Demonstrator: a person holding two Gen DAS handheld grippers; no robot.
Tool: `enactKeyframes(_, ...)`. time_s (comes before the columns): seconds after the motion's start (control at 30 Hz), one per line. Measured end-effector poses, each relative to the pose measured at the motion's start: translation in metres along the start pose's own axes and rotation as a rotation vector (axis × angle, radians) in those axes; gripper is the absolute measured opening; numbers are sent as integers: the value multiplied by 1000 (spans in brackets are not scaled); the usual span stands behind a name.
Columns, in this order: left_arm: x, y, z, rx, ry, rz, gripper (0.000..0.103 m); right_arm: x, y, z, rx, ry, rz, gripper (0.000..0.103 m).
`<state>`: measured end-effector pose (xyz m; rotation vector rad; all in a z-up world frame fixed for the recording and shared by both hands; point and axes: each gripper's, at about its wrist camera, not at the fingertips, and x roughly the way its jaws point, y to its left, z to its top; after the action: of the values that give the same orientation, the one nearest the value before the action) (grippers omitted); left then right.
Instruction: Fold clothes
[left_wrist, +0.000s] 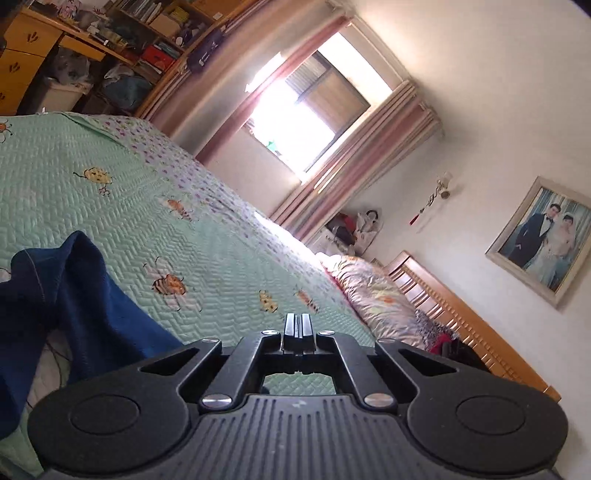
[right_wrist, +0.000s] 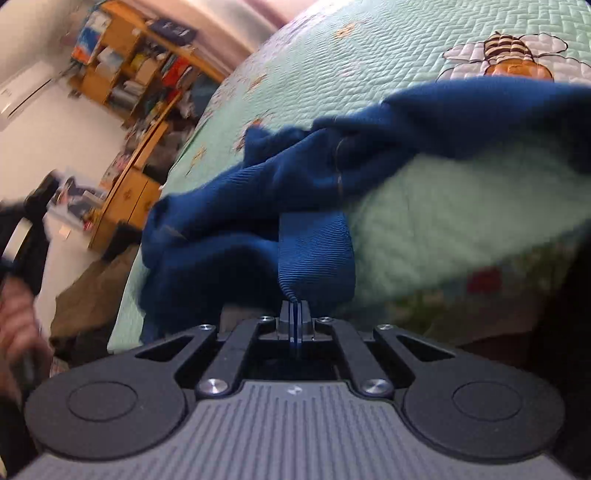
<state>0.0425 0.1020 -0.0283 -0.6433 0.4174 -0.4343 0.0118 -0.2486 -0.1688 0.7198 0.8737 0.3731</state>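
While the blue knit garment (right_wrist: 295, 192) lies bunched and twisted on the green quilted bedspread (right_wrist: 424, 214), I judge the folding barely begun: I see no flat panel, no squared edge, only rumpled ridges and a ribbed end drawn up toward me. Spreading it out and making every fold is, as far as I can tell, all left to do.

My right gripper (right_wrist: 294, 314) has its jaws pressed together on that ribbed end, with a thin line of blue cloth showing between them, so it is clamped on the garment near the bed's edge. It sits low and rolled over, the bed running up and away across its view, which is smeared with blur.

My left gripper (left_wrist: 297, 326) has its jaws together with nothing between them that I can make out. It is strongly tilted, pointing along the bed toward the pillow (left_wrist: 369, 291) and wooden headboard (left_wrist: 461, 325), apart from the garment, a raised fold of which stands off to its left side. Beyond are the window (left_wrist: 314, 110), a framed portrait (left_wrist: 543, 240) and cluttered shelves (left_wrist: 147, 40).
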Motion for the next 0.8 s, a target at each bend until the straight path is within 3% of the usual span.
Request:
enactKeyframes(0.03,2,-2,-9,9,50,-13,0,-3,0,-2,-3,-5,11,2)
enactKeyframes(0.1,8,-7,-39,54,157,-2,12,-10,1,-3,-4,-15,18,2)
enactKeyframes(0.27,22,11,-102,68,369,129,26,-38,8,2,-33,-78,-27,13)
enactKeyframes(0.33,31,14,-111,85,417,187,44,-48,20,8,-102,-154,-58,42)
enactKeyframes(0.37,36,13,-114,108,432,217,56,-49,27,11,-141,-181,-71,51)
enactKeyframes(0.4,39,13,-117,121,442,232,60,-44,34,15,-190,-187,-84,64)
enactKeyframes(0.43,42,13,-120,130,453,242,61,-38,41,19,-240,-192,-98,69)
enactKeyframes(0.57,53,11,-132,136,497,235,61,19,56,20,-408,-136,-200,67)
enactKeyframes(0.63,55,13,-137,109,511,237,62,46,60,13,-508,-107,-275,50)
enactKeyframes(0.73,58,22,-142,44,524,211,61,55,47,5,-525,-114,-326,46)
enactKeyframes(0.77,60,25,-143,30,519,199,53,55,43,5,-520,-115,-322,42)
enactKeyframes(0.8,62,26,-144,21,512,181,31,55,39,5,-515,-116,-318,34)
